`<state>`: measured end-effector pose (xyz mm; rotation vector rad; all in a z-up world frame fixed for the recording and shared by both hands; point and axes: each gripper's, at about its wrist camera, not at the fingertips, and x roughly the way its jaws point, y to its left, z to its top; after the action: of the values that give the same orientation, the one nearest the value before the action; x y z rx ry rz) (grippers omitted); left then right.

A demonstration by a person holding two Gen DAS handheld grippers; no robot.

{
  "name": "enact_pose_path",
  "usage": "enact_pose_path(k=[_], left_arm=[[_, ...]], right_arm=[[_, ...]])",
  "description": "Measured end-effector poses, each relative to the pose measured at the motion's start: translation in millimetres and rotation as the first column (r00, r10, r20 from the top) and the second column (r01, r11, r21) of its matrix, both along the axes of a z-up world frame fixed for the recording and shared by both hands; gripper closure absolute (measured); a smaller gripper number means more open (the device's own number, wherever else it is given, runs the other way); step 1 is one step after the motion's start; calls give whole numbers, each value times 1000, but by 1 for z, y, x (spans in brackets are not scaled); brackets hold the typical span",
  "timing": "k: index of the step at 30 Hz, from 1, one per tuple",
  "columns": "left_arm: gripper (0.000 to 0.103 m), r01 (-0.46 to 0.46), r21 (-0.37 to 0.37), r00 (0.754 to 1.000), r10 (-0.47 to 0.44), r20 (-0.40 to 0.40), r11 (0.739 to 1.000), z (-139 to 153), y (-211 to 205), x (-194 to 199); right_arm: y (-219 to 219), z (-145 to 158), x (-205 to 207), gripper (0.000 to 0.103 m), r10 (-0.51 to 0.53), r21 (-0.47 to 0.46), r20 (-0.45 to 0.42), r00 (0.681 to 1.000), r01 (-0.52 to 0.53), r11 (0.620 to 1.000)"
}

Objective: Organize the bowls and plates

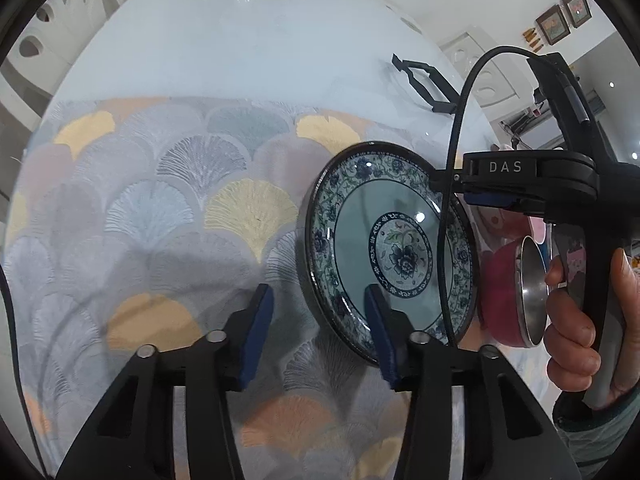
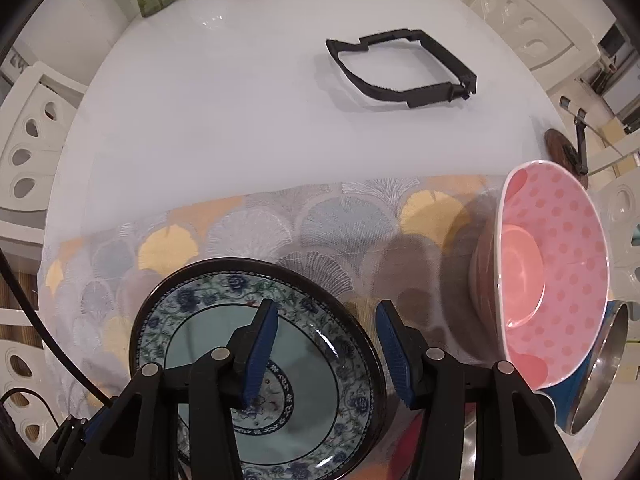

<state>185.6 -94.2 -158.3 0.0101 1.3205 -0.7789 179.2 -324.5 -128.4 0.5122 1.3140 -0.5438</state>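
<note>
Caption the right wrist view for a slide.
Open right tongs straddle the rim of the blue-and-white floral plate on the ginkgo-patterned cloth, beside a pink polka-dot bowl.

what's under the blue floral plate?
The blue floral plate lies on the fan-patterned cloth, which covers part of the white table. Whether anything else lies beneath the plate is hidden by it.

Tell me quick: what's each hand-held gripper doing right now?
Left hand-held gripper: open, holding nothing, at the blue floral plate.
Right hand-held gripper: open, empty, straddling that plate's rim.
</note>
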Motion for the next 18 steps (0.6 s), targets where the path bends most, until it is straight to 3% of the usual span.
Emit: enact_pose_path(k=[10, 18], left_arm=[[69, 18, -17, 1000, -18, -24, 1000, -8, -7, -1], [69, 71, -8, 997, -71, 4, 997, -7, -15, -2]], right_arm=[[-2, -13, 5, 59, 44, 4, -35, 998, -44, 999], [-12, -20, 6, 59, 67, 88, -23, 998, -65, 994]])
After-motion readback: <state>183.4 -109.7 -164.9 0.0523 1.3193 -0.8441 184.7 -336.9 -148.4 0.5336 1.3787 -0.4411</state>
